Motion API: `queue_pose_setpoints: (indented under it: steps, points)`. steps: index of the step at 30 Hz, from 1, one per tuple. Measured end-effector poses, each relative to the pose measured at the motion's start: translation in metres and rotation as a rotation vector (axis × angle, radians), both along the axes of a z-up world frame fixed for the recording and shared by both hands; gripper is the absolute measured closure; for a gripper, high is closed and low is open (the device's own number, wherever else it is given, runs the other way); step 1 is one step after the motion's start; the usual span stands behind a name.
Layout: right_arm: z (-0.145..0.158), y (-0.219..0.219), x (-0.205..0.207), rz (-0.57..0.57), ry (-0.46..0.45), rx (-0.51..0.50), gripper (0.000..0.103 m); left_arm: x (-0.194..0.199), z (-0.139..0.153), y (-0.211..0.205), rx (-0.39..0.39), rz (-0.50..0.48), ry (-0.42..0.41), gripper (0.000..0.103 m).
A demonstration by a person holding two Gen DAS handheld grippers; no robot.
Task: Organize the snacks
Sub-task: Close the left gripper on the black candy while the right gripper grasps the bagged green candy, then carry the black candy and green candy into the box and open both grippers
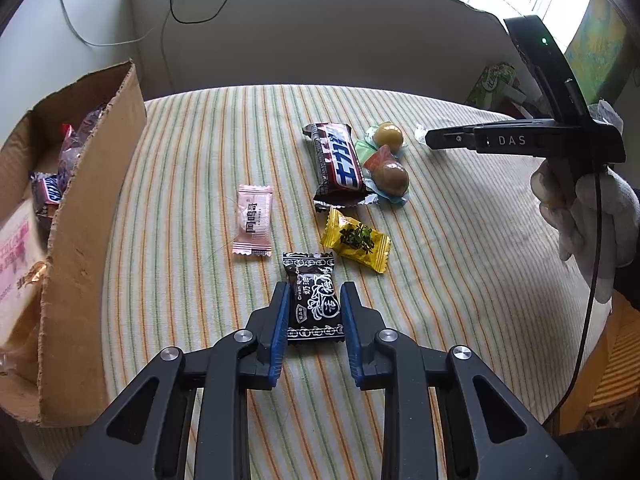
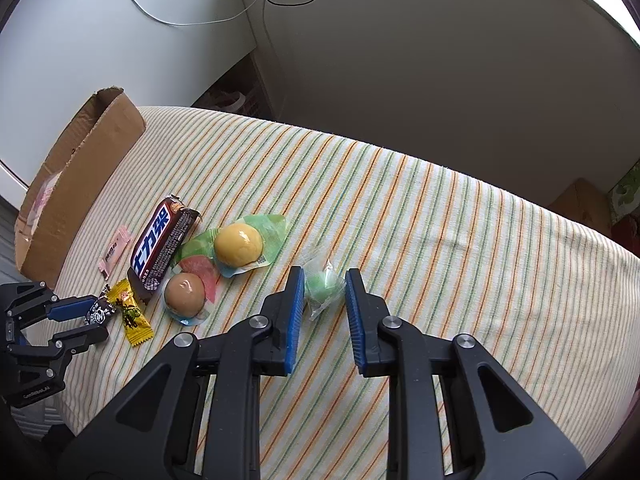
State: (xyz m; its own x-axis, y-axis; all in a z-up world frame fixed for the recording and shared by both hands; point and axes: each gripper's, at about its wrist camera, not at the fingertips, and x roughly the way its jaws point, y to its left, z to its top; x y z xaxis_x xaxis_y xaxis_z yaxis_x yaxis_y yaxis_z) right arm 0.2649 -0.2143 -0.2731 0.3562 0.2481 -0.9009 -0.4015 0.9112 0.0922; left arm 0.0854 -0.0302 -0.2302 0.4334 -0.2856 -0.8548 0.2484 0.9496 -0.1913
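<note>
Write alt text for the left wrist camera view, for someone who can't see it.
The left tongs close on a black candy packet on a striped tablecloth. Beyond lie a pink candy, yellow candy and chocolate bar; a cardboard box of snacks stands left.

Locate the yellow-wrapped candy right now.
In the left wrist view the yellow-wrapped candy lies mid-table on the striped cloth, just below the chocolate bar and right of the pink candy.

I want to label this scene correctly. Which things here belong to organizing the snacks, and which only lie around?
Job: black candy, green candy, yellow candy, pink candy, chocolate bar, two jelly cups, cardboard box.
Around: wall cables, striped cloth.
</note>
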Motion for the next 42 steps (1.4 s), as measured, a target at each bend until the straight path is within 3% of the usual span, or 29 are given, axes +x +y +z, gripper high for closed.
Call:
queue_pose_setpoints:
  steps: [11,25,42]
  points:
    - [0.036,0.005,-0.017,0.01,-0.037,0.029,0.081,-0.003,0.026,0.018,-0.062,0.055,-0.043,0.079]
    - [0.083,0.086,-0.028,0.124,-0.074,0.075,0.081,-0.016,0.064,0.075,-0.11,0.192,-0.114,0.079]
    - [0.1,0.196,-0.035,0.259,-0.058,0.114,0.081,-0.031,0.082,0.165,-0.031,0.385,-0.185,0.079]
